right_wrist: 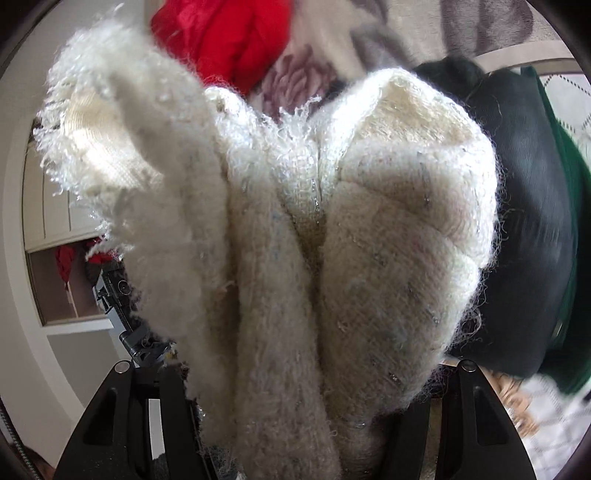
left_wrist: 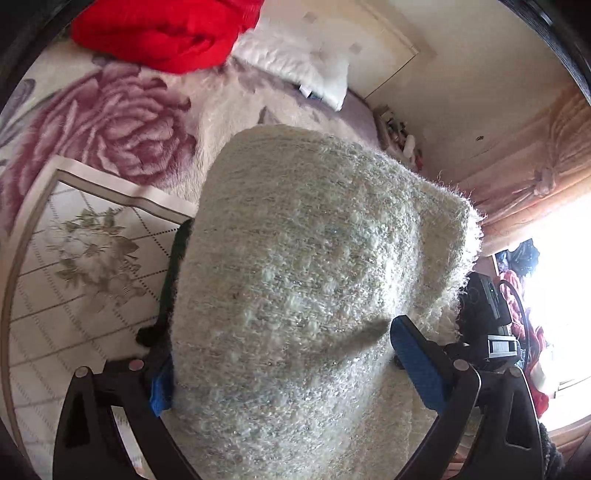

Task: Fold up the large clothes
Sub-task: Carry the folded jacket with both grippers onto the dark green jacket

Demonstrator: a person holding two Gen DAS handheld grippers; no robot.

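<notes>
A fluffy cream-white knitted garment (left_wrist: 306, 280) fills the left wrist view and lies bunched between the fingers of my left gripper (left_wrist: 284, 354). The blue pads (left_wrist: 417, 365) stand wide apart, with the knit pressing against them. In the right wrist view the same white garment (right_wrist: 332, 266) is bundled in thick folds between the fingers of my right gripper (right_wrist: 295, 398). Its fingertips are buried in the knit. A fringed edge (right_wrist: 96, 140) of the garment sticks up at the left. The garment is held above the bed.
A red garment (left_wrist: 166, 33) lies at the far side of the bed on a rose-patterned blanket (left_wrist: 110, 118). A dark green and black garment (right_wrist: 532, 229) lies to the right. A white pillow (left_wrist: 306, 62), a floral sheet (left_wrist: 74, 258) and a bright window (left_wrist: 561, 280) are also in view.
</notes>
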